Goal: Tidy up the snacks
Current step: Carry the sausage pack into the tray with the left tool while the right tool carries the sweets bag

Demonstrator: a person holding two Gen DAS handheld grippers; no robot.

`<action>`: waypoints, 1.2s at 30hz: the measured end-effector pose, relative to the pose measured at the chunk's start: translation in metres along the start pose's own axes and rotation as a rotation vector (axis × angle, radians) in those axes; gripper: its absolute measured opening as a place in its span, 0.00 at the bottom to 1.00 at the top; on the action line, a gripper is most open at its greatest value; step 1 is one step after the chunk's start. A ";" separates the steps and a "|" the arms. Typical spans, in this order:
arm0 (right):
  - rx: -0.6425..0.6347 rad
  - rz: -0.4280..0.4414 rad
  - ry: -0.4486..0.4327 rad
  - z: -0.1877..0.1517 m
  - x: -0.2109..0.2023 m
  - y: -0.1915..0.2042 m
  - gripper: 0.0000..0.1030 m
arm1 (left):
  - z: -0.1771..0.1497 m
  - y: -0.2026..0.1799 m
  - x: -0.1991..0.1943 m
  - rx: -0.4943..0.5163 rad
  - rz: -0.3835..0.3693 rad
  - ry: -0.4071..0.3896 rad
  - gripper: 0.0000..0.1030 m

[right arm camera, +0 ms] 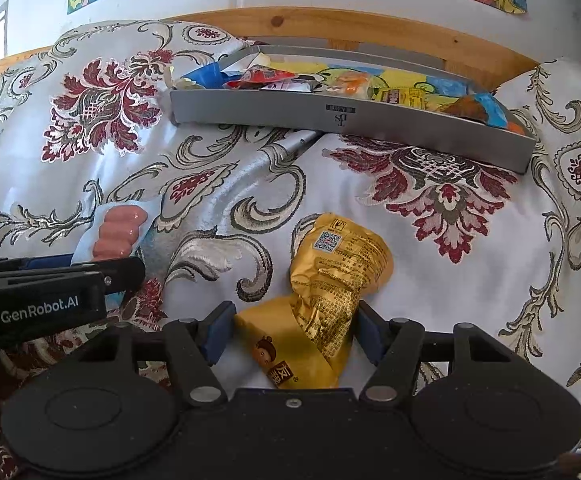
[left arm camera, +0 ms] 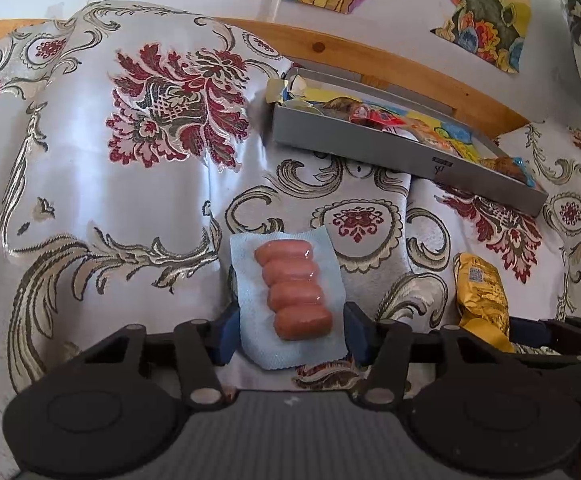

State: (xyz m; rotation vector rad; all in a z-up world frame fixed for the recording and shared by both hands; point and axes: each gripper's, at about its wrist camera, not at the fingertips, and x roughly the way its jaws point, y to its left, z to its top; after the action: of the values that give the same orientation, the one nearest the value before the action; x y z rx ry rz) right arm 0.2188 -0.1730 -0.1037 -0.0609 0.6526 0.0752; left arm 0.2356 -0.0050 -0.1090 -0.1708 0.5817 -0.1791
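Under everything lies the brocade cloth (left arm camera: 150,184), silvery with dark red flowers, and it rises in folds toward the far wooden rail (left arm camera: 390,60). On its far right side sits the grey tray (right arm camera: 350,120), long and shallow, already holding a jumble of bright wrappers. Nearer, on the right, the gold snack packet (right arm camera: 330,280) lies crumpled on the cloth, its near end between the fingers of my right gripper (right arm camera: 294,338). The blue pads stand on either side of it and look close to touching, but I cannot tell whether they have actually bitten. On the left, smaller, is the sausage pack (left arm camera: 294,290), four pink links on a pale blue backing. My left gripper (left arm camera: 290,336) has its fingers on both sides of the backing's near end, and I cannot tell if they are pinching it. I judge that both hands are at the picking-up step, with two snacks not yet in the tray. Next I need a firm squeeze on each, a clean lift off the folds, and a carry far and right over the tray wall.
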 end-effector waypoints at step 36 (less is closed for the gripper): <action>-0.111 -0.085 -0.277 0.023 -0.055 -0.006 0.63 | 0.021 -0.022 -0.046 -0.070 -0.087 -0.234 0.54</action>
State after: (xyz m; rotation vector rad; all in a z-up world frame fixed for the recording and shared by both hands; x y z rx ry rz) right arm 0.1896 -0.1799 -0.0512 -0.1819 0.3677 0.0368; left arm 0.2069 -0.0143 -0.0625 -0.2807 0.3481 -0.2197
